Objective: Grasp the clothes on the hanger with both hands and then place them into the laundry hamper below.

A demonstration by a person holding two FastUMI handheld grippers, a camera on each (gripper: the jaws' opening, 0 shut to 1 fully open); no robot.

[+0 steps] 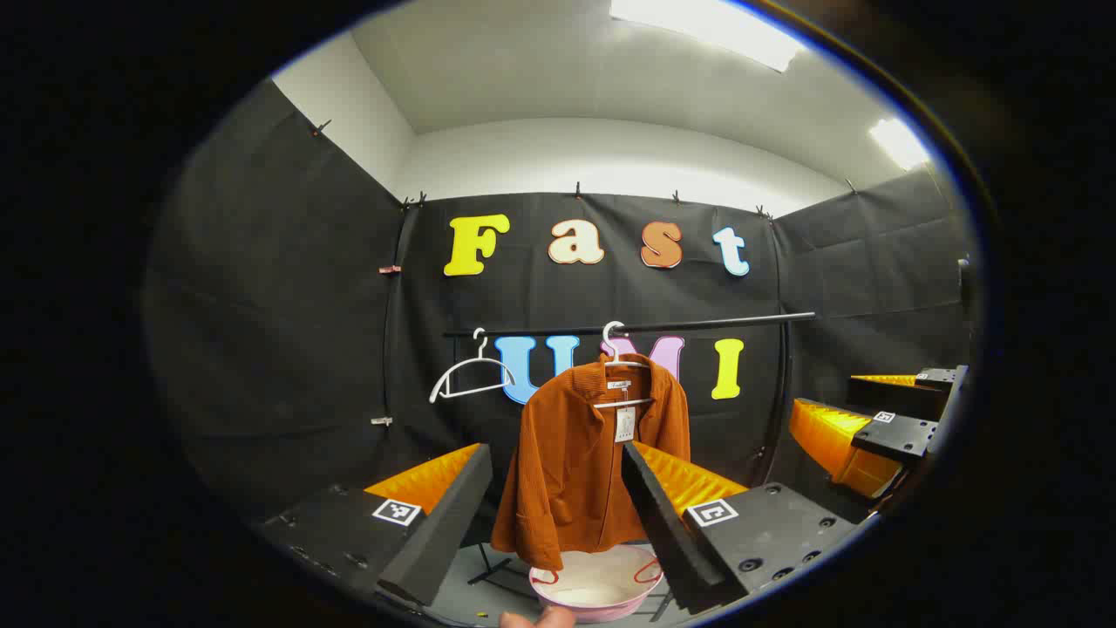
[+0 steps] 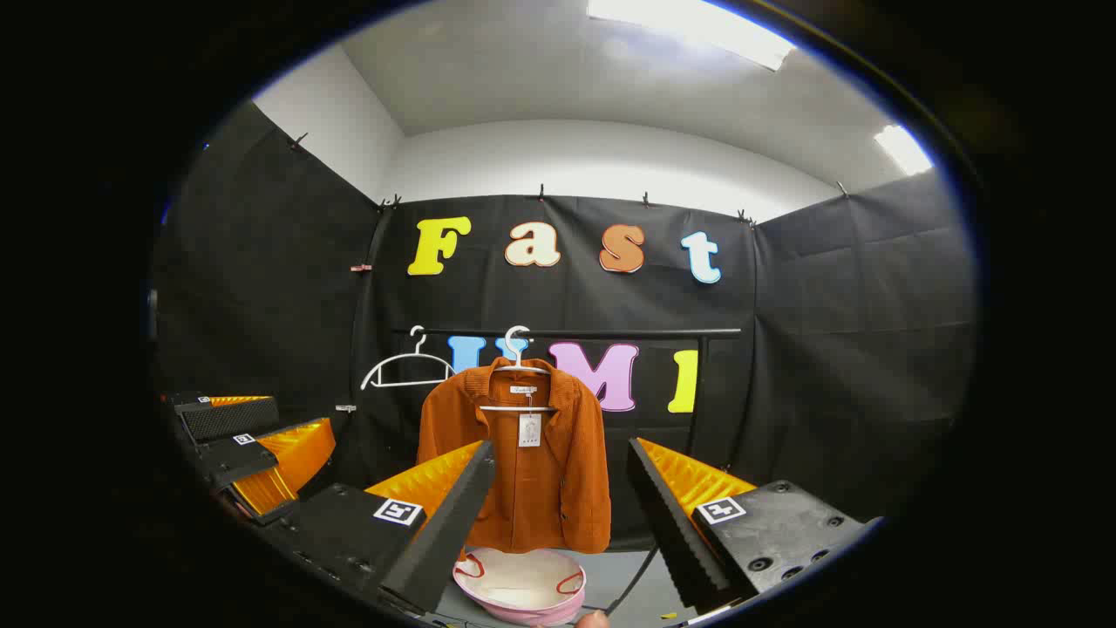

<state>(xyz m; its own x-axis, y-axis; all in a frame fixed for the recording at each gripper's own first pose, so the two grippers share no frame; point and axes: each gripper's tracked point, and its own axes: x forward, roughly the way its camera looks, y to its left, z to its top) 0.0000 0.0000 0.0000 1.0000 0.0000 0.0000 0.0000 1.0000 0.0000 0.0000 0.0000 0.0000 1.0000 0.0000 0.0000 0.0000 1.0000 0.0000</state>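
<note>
An orange corduroy jacket (image 1: 575,471) (image 2: 523,480) with a paper tag hangs on a white hanger (image 1: 621,384) from a black rail (image 1: 715,322). Directly under it on the floor stands a pink-rimmed laundry hamper (image 1: 602,596) (image 2: 510,602) with a pale lining. My left gripper (image 1: 555,453) is open, well short of the jacket, which shows between its fingers. My right gripper (image 2: 561,445) is open too, framing the jacket's right half from a distance. In the left gripper view the right gripper (image 1: 828,394) sits off to the right; in the right gripper view the left gripper (image 2: 301,417) sits at the left.
A second white hanger (image 1: 471,377) (image 2: 403,371) hangs bare on the rail, left of the jacket. Black cloth walls close the booth at the back and both sides. A fingertip (image 1: 540,617) pokes in at the bottom edge. The rack's stand (image 1: 488,569) reaches the floor beside the hamper.
</note>
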